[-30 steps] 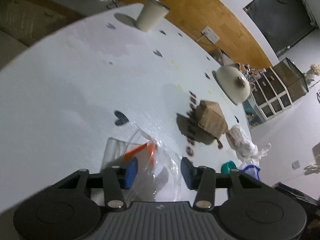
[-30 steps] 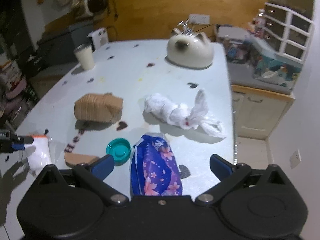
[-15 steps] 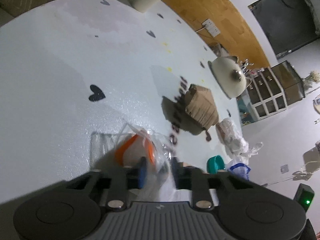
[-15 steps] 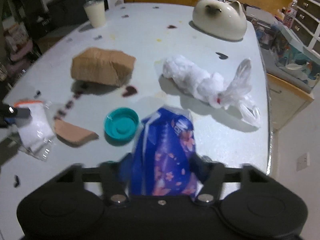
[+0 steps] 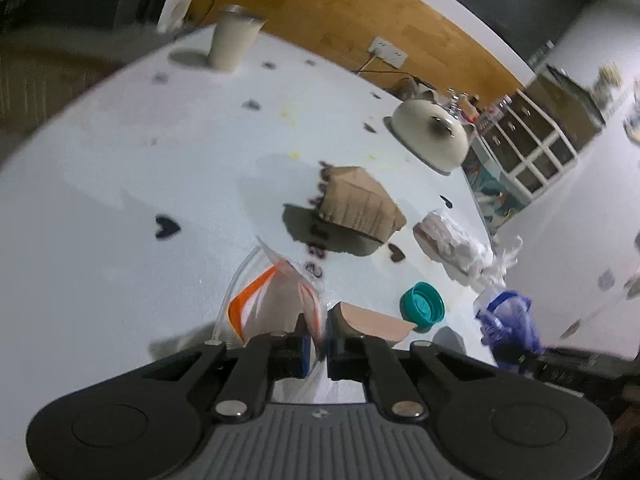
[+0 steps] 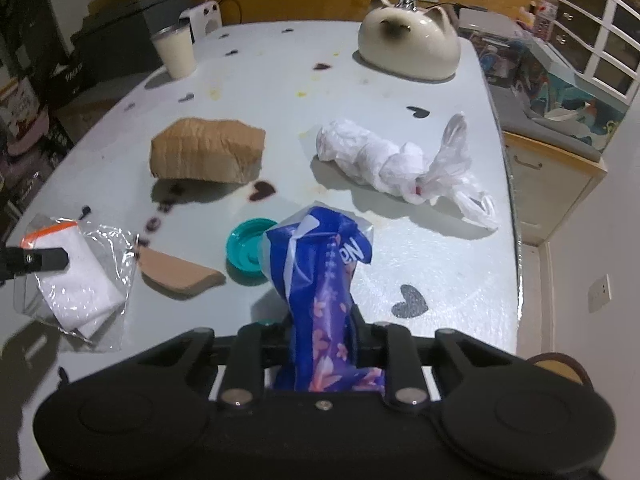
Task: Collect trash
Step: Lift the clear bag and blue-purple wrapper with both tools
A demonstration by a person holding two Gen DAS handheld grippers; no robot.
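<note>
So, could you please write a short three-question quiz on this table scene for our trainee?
1. True or false: the right gripper is shut on the blue wrapper.
2. What does the left gripper hold? A) the teal cap B) the clear bag C) the brown parcel
3. Fill in: the teal cap lies between the tan wedge and the ____ wrapper.

Key:
1. True; its jaws have just been closing and now pinch the wrapper.
2. B; the clear bag with the orange strip is clamped between its pads, while the brown parcel sits untouched.
3. Blue.
</note>
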